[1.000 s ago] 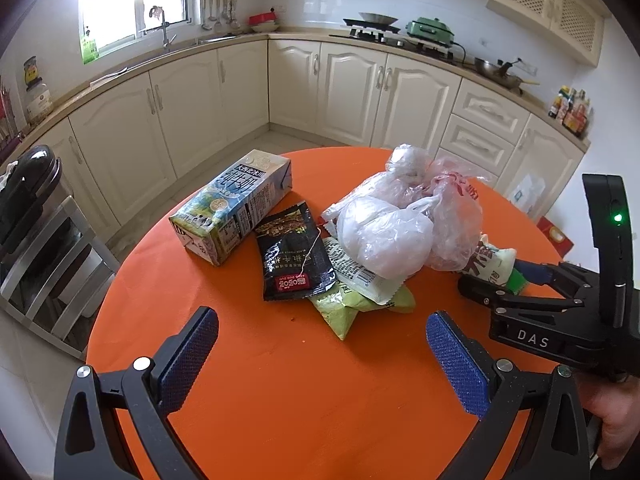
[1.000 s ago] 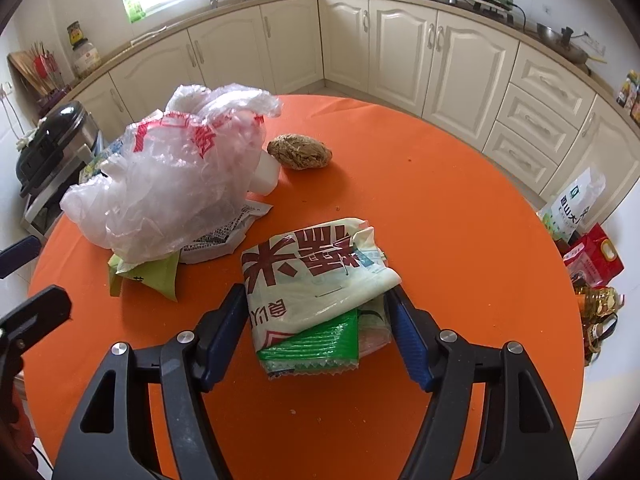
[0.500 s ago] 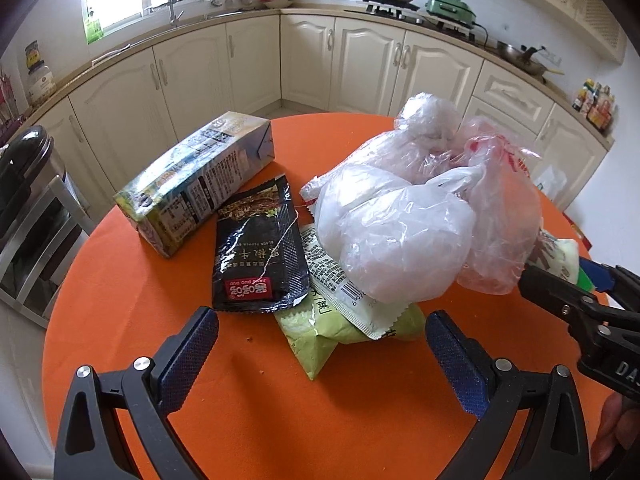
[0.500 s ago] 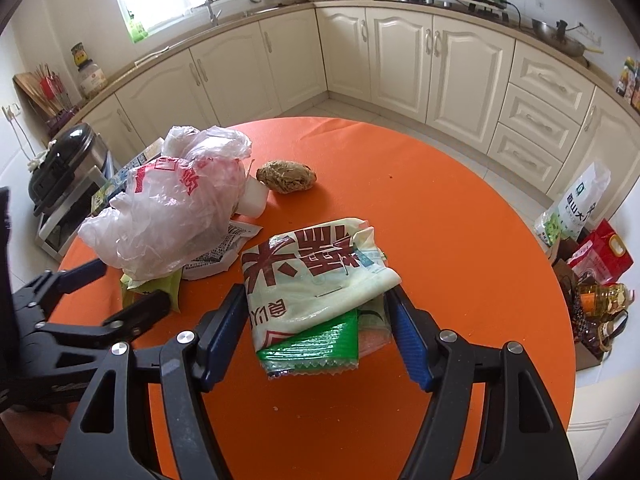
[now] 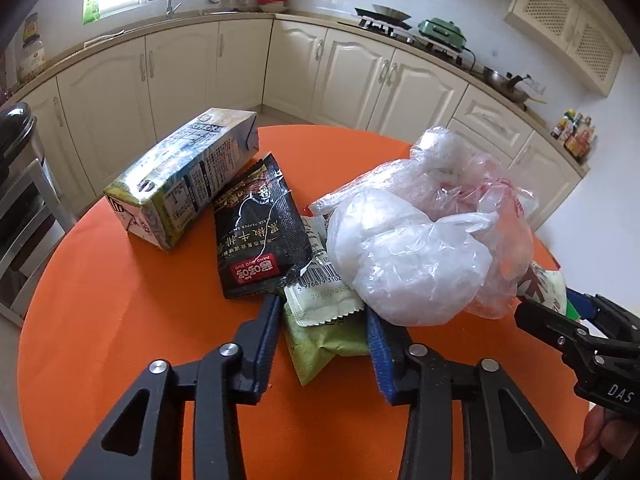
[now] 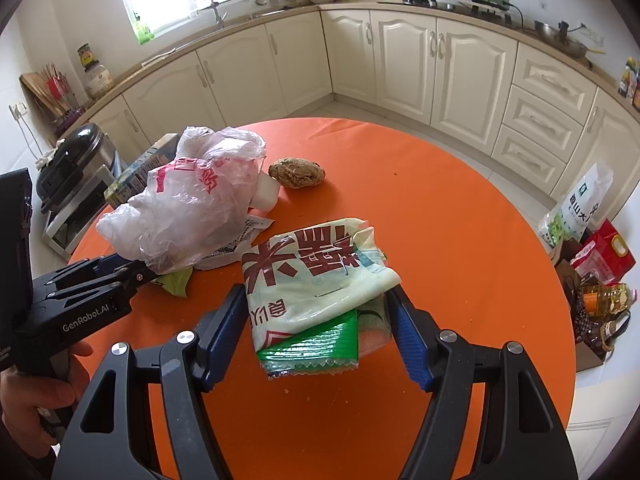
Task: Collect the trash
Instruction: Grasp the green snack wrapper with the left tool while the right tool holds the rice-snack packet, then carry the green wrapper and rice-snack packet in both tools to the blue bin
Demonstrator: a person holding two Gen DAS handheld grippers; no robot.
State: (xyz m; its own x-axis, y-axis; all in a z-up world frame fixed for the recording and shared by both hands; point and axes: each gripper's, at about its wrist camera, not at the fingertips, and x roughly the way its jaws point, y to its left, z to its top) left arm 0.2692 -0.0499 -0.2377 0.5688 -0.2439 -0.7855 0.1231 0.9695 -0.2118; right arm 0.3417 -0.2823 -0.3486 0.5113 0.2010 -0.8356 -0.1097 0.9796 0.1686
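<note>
On the orange round table (image 5: pixel 120 344) lies a pile of trash: a milk carton (image 5: pixel 184 176) on its side, a black snack packet (image 5: pixel 258 236), a pale wrapper and a green packet (image 5: pixel 324 332), and clear plastic bags (image 5: pixel 416 248). My left gripper (image 5: pixel 322 332) has closed in around the green packet, its pads at the packet's sides. My right gripper (image 6: pixel 316 316) is shut on a pale bag with red characters (image 6: pixel 316 272) and a green wrapper (image 6: pixel 312 348). The plastic bags (image 6: pixel 188 204) and the left gripper (image 6: pixel 116 272) show in the right wrist view.
A brown crumpled lump (image 6: pixel 296 172) and a white cup (image 6: pixel 266 196) lie behind the bags. Cream kitchen cabinets (image 6: pixel 400 60) ring the table. Bags and bottles (image 6: pixel 592 272) stand on the floor at the right. A black appliance (image 6: pixel 76 160) sits at the left.
My left gripper moved forward to the pile and its jaws narrowed from wide open to around the green packet. My right gripper kept its hold on the pale bag.
</note>
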